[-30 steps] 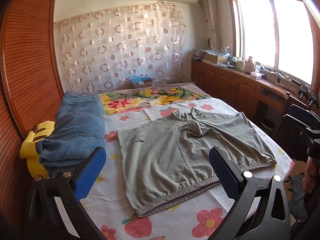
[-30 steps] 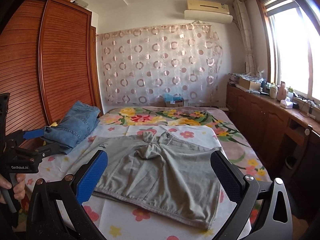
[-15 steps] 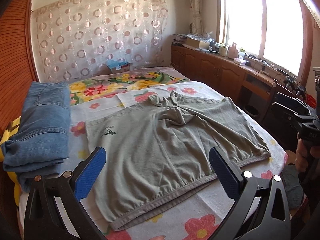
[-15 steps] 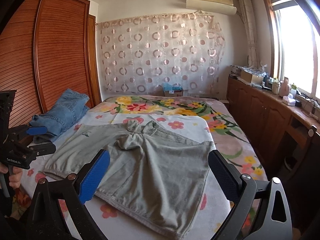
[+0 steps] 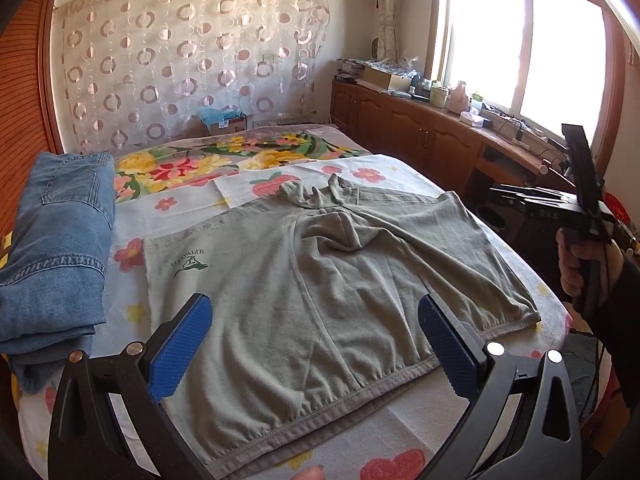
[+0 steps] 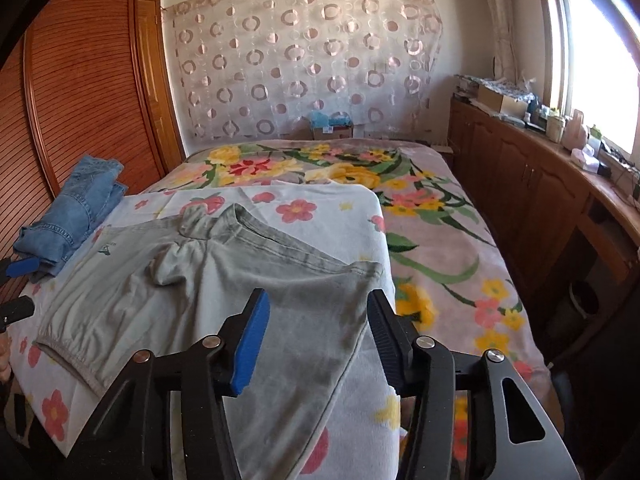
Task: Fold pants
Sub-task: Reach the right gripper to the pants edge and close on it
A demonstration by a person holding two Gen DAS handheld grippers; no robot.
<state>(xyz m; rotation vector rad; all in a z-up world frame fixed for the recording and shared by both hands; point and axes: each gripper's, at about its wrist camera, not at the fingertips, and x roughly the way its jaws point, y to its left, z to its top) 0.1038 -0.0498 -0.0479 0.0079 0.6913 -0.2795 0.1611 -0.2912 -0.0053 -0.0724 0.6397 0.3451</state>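
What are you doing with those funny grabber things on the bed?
A person is getting ready to fold the grey shorts spread flat on the flowery bed sheet. They hold a gripper in each hand. The left gripper hovers open over the waistband near the bed's edge. The right gripper is over the other end of the shorts, its jaws closing with cloth between them but not pinched yet. A pile of folded jeans sits beside the shorts.

Bright daylight glares through the window (image 5: 520, 40), overexposed; fisheye edges bend and darken.
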